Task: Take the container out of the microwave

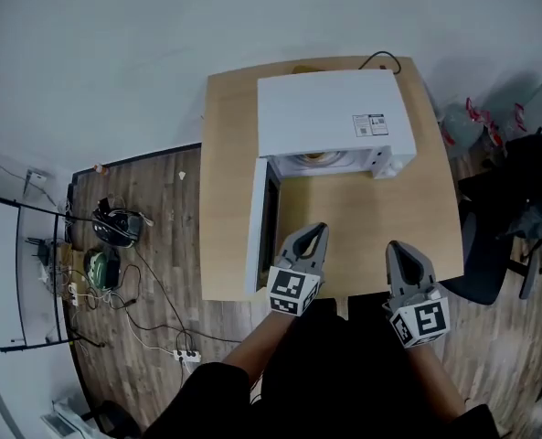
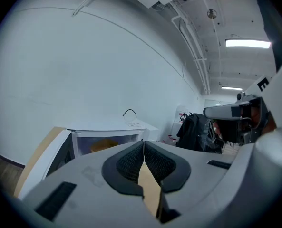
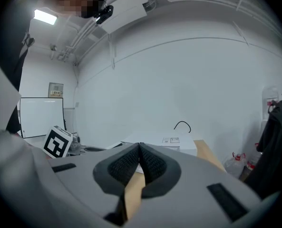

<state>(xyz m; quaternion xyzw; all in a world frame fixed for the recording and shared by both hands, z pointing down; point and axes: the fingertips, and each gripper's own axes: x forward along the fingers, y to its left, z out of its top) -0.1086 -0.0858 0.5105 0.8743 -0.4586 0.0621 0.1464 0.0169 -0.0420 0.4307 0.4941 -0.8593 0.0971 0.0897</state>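
Held left gripper point(image 1: 314, 232) and right gripper point(image 1: 398, 248) closed and empty before the open microwave point(image 1: 330, 112), container point(image 1: 313, 157) sitting inside; probably needed jaws spread first, then a level reach past the door point(image 1: 257, 222).

left gripper point(image 1: 316, 230), right gripper point(image 1: 396, 247): grey, black-white marker cubes point(image 1: 293, 291) | clothing point(image 1: 344, 373): black

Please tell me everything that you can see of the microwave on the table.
The microwave is a white box with a flat top that bears a small printed label near its right front corner. It stands on the far part of the light wooden table, front toward the person. Its door, hinged at the left, is swung wide open. Inside, a round yellowish thing shows in part. A black cable curls behind it.
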